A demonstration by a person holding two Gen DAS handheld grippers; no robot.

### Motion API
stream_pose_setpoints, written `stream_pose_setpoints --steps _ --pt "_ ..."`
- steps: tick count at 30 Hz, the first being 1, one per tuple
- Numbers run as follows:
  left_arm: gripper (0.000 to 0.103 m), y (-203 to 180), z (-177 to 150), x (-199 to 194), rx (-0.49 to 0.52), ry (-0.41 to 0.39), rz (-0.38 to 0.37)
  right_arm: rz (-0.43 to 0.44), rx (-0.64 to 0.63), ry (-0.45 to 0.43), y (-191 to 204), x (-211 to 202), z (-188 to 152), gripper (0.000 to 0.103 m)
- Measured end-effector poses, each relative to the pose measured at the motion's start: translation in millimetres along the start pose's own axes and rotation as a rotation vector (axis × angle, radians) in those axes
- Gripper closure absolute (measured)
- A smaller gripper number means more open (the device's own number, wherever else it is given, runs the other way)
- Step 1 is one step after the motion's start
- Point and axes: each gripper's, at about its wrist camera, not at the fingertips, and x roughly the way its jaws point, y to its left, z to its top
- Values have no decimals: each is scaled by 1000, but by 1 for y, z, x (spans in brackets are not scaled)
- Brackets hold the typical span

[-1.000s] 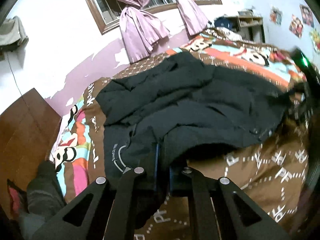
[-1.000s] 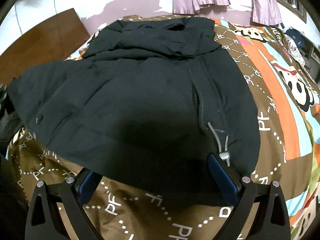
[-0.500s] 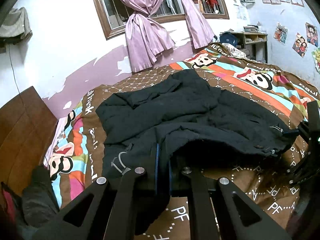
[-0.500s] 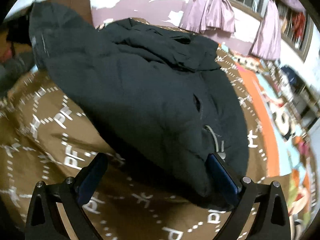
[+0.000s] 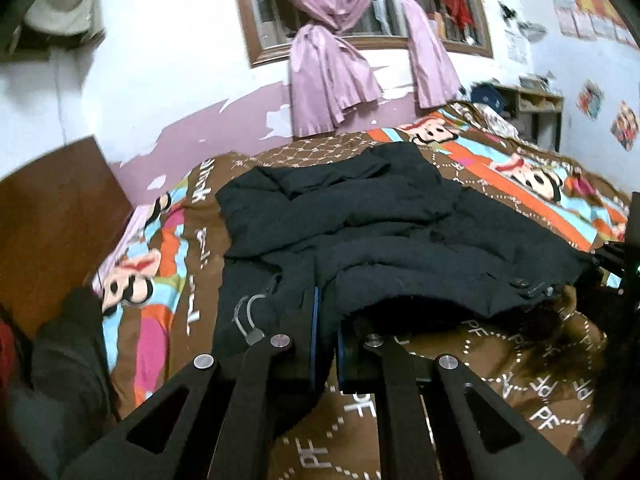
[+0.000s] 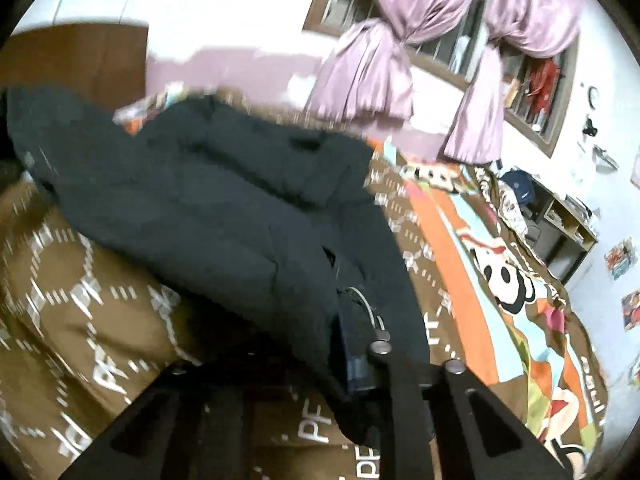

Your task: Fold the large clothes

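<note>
A large black padded jacket lies spread on the bed, its hem towards me and its collar towards the window. My left gripper is shut on the jacket's hem next to a grey drawcord and lifts that edge off the cover. My right gripper is shut on the hem at the other corner of the jacket, beside a grey drawcord. The hem hangs raised between the two grippers.
The bed has a brown cover with white letters and cartoon monkey faces. A wooden headboard stands at the left. Purple curtains hang at the window. A shelf stands by the far wall.
My right gripper has closed on the jacket's hem; it was open before. Both grippers have risen and the hem has come up off the bed.
</note>
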Motion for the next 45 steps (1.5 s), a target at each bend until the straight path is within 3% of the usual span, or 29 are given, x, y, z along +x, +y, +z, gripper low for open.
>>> stream_pose_setpoints --steps 6,10,19,26,30,37,45 --pt "98 12 -14 -32 -107 -33 46 70 52 -117 -2 -44 20 93" --pt "98 19 -11 -58 -153 -68 43 118 56 -145 -9 -79 30 94" --pt "99 13 10 -140 -89 -101 -35 197 44 -221 -24 -170 42 94" --pt "100 19 29 -194 -113 -168 -79 217 45 -334 -27 -221 62 94" --pt "100 25 34 -205 -107 -175 -81 218 36 -337 -24 -218 65 94" --pt "100 28 37 -179 -94 -131 -92 204 41 -307 -23 -188 69 94" --pt "99 38 79 -136 -36 -138 -89 159 56 -315 -33 -141 105 94"
